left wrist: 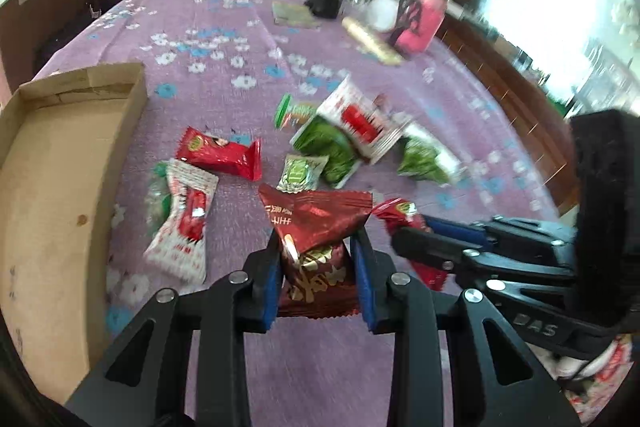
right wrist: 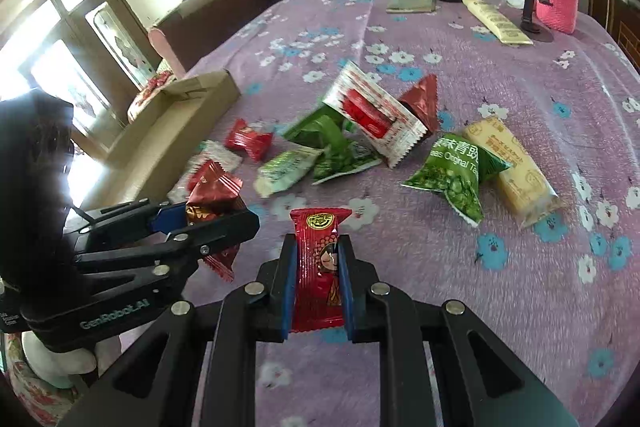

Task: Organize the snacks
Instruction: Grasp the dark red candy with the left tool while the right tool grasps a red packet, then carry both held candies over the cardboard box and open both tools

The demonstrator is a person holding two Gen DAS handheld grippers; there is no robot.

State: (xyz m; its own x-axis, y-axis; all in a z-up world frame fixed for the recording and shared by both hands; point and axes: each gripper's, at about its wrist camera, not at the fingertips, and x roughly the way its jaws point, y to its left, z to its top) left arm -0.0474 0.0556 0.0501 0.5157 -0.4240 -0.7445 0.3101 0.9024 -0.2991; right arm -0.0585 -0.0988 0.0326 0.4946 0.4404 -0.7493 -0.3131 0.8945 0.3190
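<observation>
Left wrist view: my left gripper [left wrist: 316, 259] pinches a dark-red snack packet [left wrist: 316, 227]; right gripper [right wrist: 318, 267] pinches a red candy packet [right wrist: 320, 267]. Next, I judge: carry both to the cardboard box [left wrist: 52, 163].

The box [left wrist: 60, 163] is cut off at nine o'clock. The dark red pack's [left wrist: 316, 247] bottom print is hidden by blue pads [left wrist: 269, 279]. The white-red pack [left wrist: 360, 123] is smeared (too blurry to read). The right gripper [left wrist: 404, 241] covers most of its red pack [left wrist: 400, 213].
</observation>
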